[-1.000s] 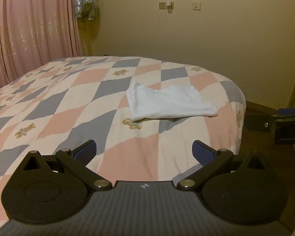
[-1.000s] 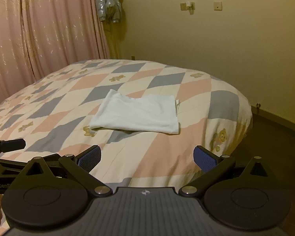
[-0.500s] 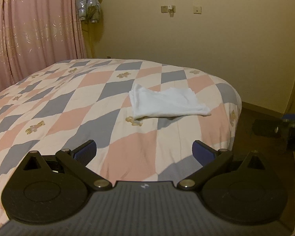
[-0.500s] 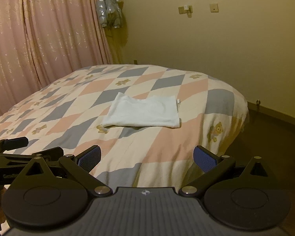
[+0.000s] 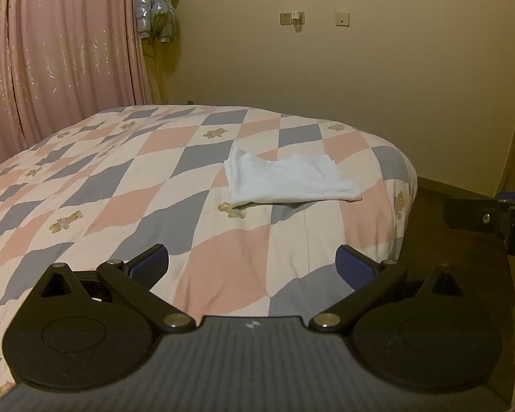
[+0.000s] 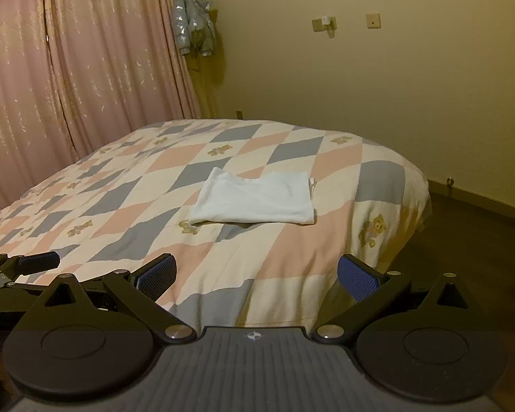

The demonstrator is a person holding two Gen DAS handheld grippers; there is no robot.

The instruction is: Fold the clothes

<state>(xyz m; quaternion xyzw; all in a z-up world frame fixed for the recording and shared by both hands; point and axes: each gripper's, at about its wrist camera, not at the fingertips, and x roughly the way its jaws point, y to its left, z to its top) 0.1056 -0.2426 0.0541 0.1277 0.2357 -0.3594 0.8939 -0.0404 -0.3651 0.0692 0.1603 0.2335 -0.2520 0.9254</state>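
pink curtains [image 6: 68, 79] hung behind the diamond-patterned quilt [image 5: 127, 206], where a folded white garment [image 5: 288, 180] lay flat. my left gripper [image 5: 252, 264] and right gripper [image 6: 255, 273] both hovered spread wide, empty, well short of it.

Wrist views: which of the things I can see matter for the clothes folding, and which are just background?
Part of the job:
- white garment, lying folded on the bed
- left tongs, open, empty
- right tongs, open, empty
- patchwork bedspread, the work surface

Just there:
- pink curtain
- silver jacket hanging in the corner
- wall sockets
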